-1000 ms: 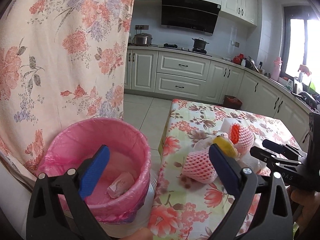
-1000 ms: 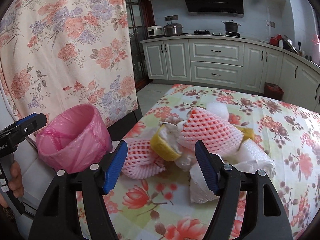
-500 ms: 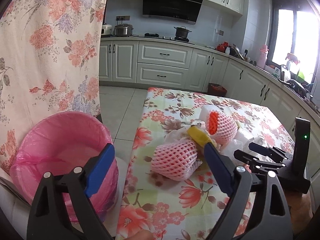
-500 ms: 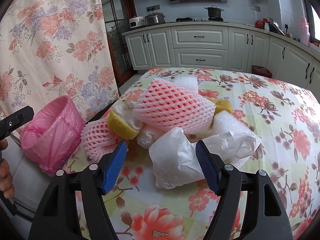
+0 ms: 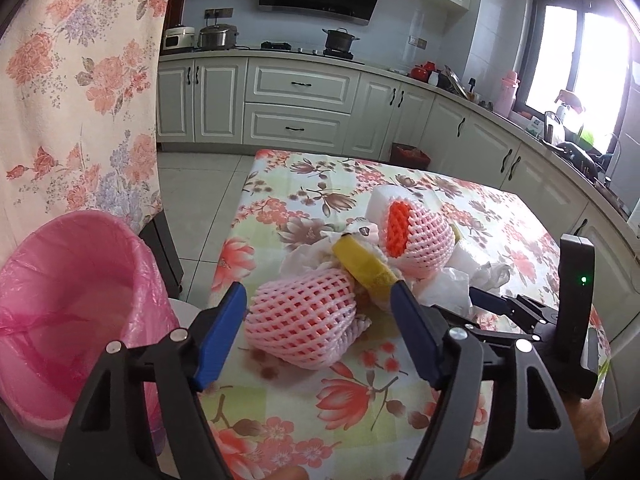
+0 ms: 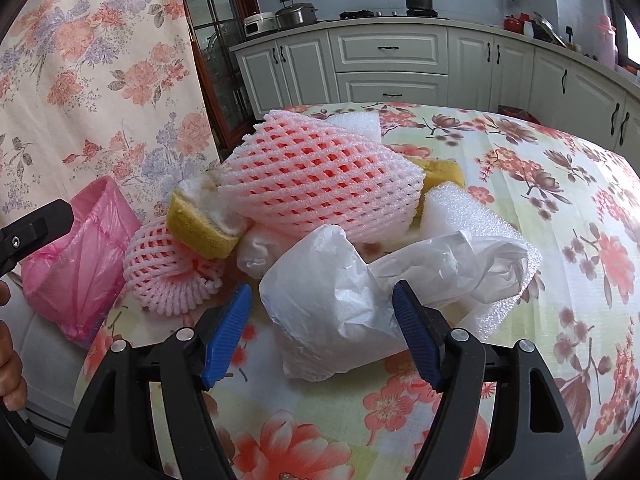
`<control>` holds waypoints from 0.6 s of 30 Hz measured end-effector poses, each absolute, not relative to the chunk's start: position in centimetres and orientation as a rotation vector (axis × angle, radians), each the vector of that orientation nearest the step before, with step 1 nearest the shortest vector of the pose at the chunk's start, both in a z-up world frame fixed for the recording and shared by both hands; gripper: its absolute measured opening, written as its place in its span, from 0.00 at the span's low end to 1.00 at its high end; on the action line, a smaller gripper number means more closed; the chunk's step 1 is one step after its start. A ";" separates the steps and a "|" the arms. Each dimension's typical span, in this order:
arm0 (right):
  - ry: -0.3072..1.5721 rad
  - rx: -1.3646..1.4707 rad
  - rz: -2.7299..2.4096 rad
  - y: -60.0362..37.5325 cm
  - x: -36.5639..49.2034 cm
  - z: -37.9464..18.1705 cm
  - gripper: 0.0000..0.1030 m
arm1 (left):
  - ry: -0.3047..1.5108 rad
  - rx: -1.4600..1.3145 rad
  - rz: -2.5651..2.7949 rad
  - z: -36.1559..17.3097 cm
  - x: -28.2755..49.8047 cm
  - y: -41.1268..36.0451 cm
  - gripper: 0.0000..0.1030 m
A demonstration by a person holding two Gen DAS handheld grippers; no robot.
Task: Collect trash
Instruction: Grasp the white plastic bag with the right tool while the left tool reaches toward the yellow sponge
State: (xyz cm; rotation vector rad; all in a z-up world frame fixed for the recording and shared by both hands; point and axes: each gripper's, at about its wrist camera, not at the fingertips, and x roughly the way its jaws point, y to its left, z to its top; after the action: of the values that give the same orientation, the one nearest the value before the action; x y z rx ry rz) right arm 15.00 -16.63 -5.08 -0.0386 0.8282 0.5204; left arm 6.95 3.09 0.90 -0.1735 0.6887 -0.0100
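Observation:
A heap of trash lies on the floral table [image 5: 304, 420]. It holds a small pink foam net [image 5: 300, 324], a large pink foam net [image 6: 320, 184], a yellow sponge [image 6: 200, 228], a white foam piece [image 6: 460, 208] and a crumpled white plastic bag [image 6: 336, 308]. My left gripper [image 5: 319, 293] straddles the small net; its jaws are closing, and the pads stand clear of the net. My right gripper [image 6: 322, 292] straddles the white bag with its jaws opening and nothing gripped. A pink-lined bin [image 5: 72, 280] stands left of the table.
A floral curtain [image 5: 80, 80] hangs at the left behind the bin. White kitchen cabinets [image 5: 296, 100] run along the back and right walls, with tiled floor [image 5: 200, 200] between them and the table. A hand [image 6: 10, 372] holds the left gripper's handle.
Both grippers came forward and down onto the heap. The left swung from over the bin to around the small net and narrowed. The right now frames the white bag.

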 end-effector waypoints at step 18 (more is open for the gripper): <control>0.824 -0.047 0.488 -17.4 15.1 -5.3 0.39 | 0.755 -0.213 -0.109 -0.6 11.2 0.5 0.51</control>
State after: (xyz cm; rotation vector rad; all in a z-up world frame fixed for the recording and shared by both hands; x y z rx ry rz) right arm 15.09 -17.41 -5.33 -0.0468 0.8241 0.4883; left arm 11.21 0.54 -0.64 -0.2129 0.7554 -0.1088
